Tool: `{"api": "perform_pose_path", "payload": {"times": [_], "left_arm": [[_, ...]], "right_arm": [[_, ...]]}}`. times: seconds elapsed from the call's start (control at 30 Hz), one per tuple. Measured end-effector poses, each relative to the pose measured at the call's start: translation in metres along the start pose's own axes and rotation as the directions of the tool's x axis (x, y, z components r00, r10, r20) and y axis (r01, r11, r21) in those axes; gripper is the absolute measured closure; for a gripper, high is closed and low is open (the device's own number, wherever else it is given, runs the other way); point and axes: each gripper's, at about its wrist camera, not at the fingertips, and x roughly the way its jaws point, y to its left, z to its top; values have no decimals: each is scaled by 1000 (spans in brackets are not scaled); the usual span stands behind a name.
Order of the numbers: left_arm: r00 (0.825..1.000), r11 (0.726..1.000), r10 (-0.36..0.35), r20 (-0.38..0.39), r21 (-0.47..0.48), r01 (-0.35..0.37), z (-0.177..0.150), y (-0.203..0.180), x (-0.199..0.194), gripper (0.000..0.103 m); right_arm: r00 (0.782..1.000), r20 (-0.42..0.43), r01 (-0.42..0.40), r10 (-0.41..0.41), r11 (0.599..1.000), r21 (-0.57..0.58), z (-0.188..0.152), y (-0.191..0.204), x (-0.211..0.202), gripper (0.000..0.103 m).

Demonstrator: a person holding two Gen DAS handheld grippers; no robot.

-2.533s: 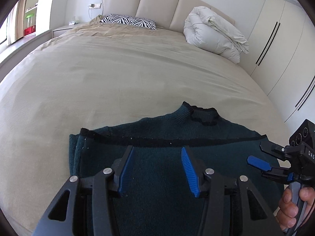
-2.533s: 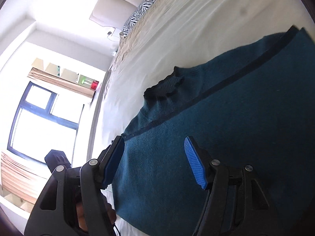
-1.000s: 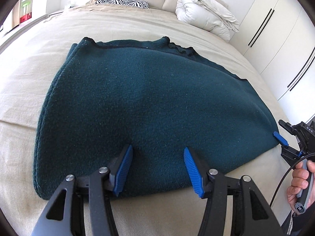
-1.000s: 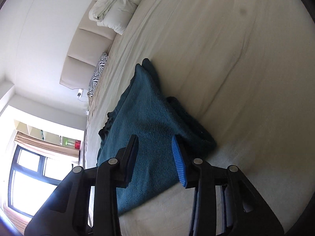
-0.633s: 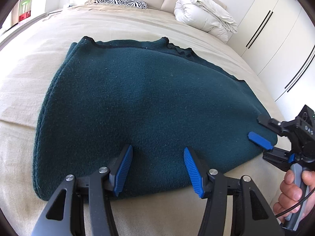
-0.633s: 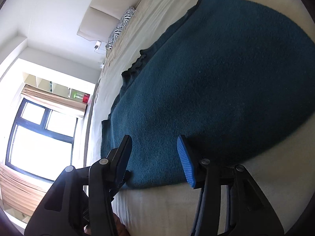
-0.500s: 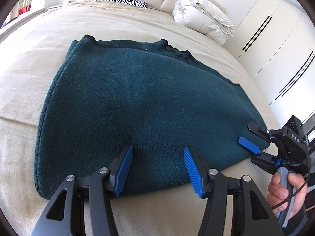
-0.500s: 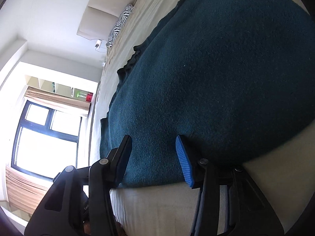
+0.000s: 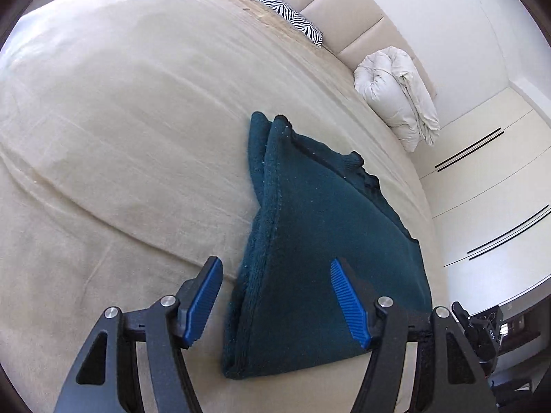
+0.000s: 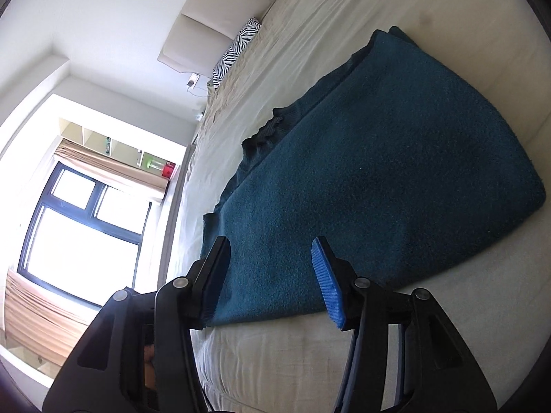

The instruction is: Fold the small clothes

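A dark teal knitted sweater (image 9: 316, 241) lies folded on the beige bed (image 9: 120, 120), its collar at the far side. It also shows in the right wrist view (image 10: 378, 158). My left gripper (image 9: 275, 296) is open and empty, its jaws straddling the sweater's near left edge. My right gripper (image 10: 272, 275) is open and empty, just over the sweater's near edge. The right gripper's body shows at the lower right of the left wrist view (image 9: 482, 330).
A zebra-print pillow (image 9: 289, 17) and a rolled white duvet (image 9: 396, 89) lie at the headboard. White wardrobe doors (image 9: 489, 186) stand to the right of the bed. A window (image 10: 82, 220) and shelves are on the far side.
My left gripper has swung to the sweater's left side and now looks along its left edge. My right gripper has drawn back a little from the sweater's near edge.
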Motion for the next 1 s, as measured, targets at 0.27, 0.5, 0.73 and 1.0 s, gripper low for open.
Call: {"api": "perform_pose_path", "payload": {"times": [0.27,0.5,0.73,1.0], "left_arm": [[988,991,-88,-125,-115,74,13,7,29,30],[973,990,-116,-199,-106,96,22,-4,43,32],[964,989,-134,-231,-93,115,19,4,43,49],[960,985,-141,-242,-136,111,22,23,44,86]], "right_arm": [[993,-97,-72,67,997,-42,5,33,33,54],[976,-194,-117,103,991,-63,15,67,90,54],[949,-291,-142,119,988,-57,15,92,155,54],[909,-412,-99,63,993,-68,13,108,228,54]]}}
